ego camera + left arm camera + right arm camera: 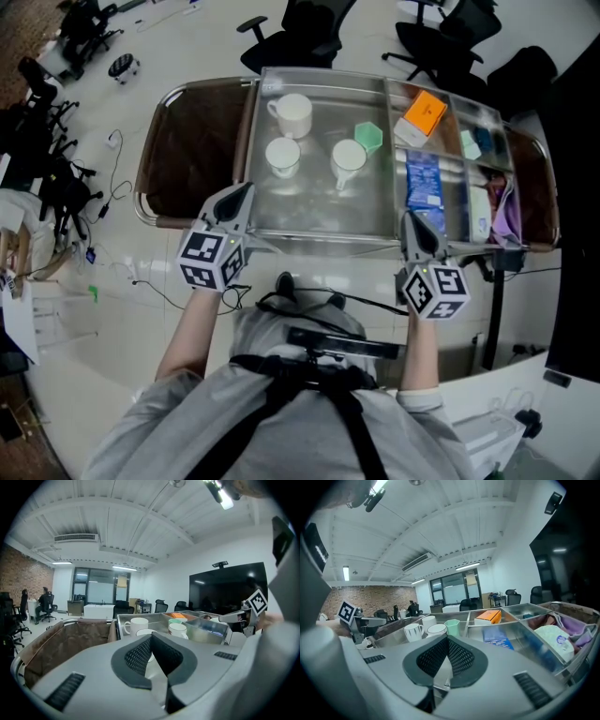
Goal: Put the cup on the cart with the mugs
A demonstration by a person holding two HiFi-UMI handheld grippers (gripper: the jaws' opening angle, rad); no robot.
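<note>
Left tongs clenched, empty, at the cart near edge. Green cup already sits in its tray beside three white mugs. Probably light, rigid, slick; pinch across the rim wall. Right tongs clenched, empty.

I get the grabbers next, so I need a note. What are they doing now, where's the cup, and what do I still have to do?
Jaws of the left gripper: shut, empty, near the front edge of the cart tray.
Jaws of the right gripper: shut, empty, near that same edge.
The green cup stands in the tray beside three white mugs.
Done: the cup looks placed with the mugs.
Left: probably nothing; just draw both grippers back.
</note>
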